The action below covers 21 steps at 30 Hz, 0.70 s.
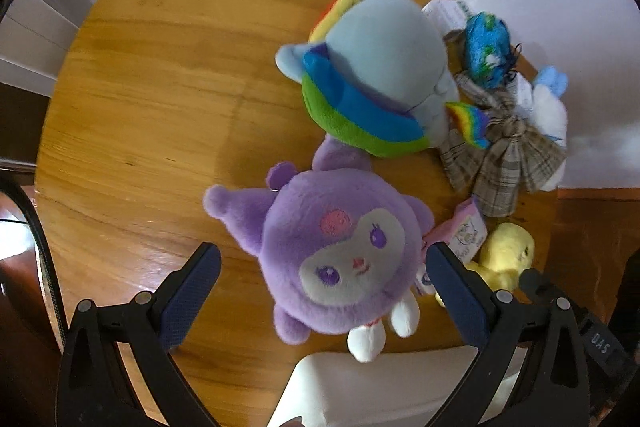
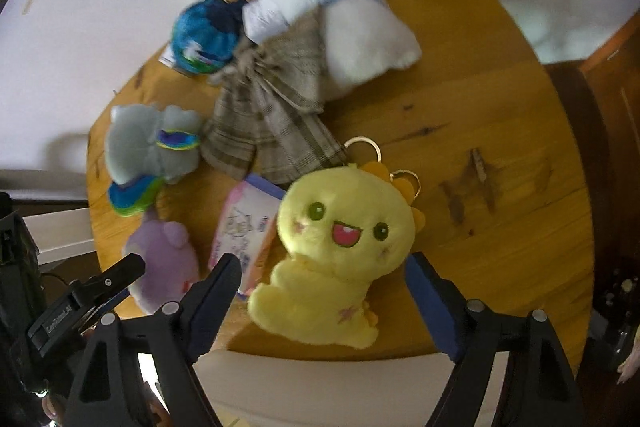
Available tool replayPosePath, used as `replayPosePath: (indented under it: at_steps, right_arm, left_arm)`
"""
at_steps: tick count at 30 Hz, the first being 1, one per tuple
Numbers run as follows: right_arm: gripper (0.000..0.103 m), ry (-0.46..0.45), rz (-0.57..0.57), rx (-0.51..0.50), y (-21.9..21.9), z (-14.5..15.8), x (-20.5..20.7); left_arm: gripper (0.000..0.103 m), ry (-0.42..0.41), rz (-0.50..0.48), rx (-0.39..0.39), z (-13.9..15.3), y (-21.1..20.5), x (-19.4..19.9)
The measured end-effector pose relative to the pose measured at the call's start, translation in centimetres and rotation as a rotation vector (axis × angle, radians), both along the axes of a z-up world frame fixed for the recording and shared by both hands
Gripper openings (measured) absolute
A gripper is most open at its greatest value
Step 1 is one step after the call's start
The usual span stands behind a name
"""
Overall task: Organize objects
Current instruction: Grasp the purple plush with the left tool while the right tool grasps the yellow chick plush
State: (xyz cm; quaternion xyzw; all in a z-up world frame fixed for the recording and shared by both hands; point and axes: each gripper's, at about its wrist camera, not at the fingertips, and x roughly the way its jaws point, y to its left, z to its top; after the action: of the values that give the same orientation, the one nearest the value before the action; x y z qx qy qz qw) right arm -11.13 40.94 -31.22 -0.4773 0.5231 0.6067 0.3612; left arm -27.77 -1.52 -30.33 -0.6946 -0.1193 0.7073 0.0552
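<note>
Since both plushes are lying face-up near the surface [image 1: 140,99] edge, I'm hovering left tongs [image 1: 323,259] spread wide around the purple plush [image 1: 340,259], right tongs [image 2: 324,267] likewise released, bracketing the yellow plush [image 2: 340,251].

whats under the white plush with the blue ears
The white plush lies on one end of a brown plaid cloth bow, which spreads over the wooden table. A white tag pokes out beside it. How far the cloth runs beneath is covered.
</note>
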Motion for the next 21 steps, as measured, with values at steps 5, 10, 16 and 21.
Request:
replayPosePath:
  at_steps: [5,10,16,21]
  right_arm:
    - [0.077,-0.015,-0.033,-0.03,0.0,-1.6,0.2]
    - [0.07,-0.009,-0.056,-0.078,-0.1,-2.9,0.2]
    - [0.055,0.012,-0.074,-0.084,-0.6,-3.1,0.1]
    - [0.047,0.047,-0.074,-0.065,-1.1,-2.1,0.3]
  left_arm:
    - [0.102,-0.036,0.017,0.01,-1.6,0.6,-0.1]
    - [0.102,-0.055,0.066,0.072,-2.4,0.4,-0.1]
    - [0.087,-0.046,0.115,0.087,-2.3,0.3,0.0]
    - [0.075,-0.002,0.084,0.062,-1.3,0.9,0.0]
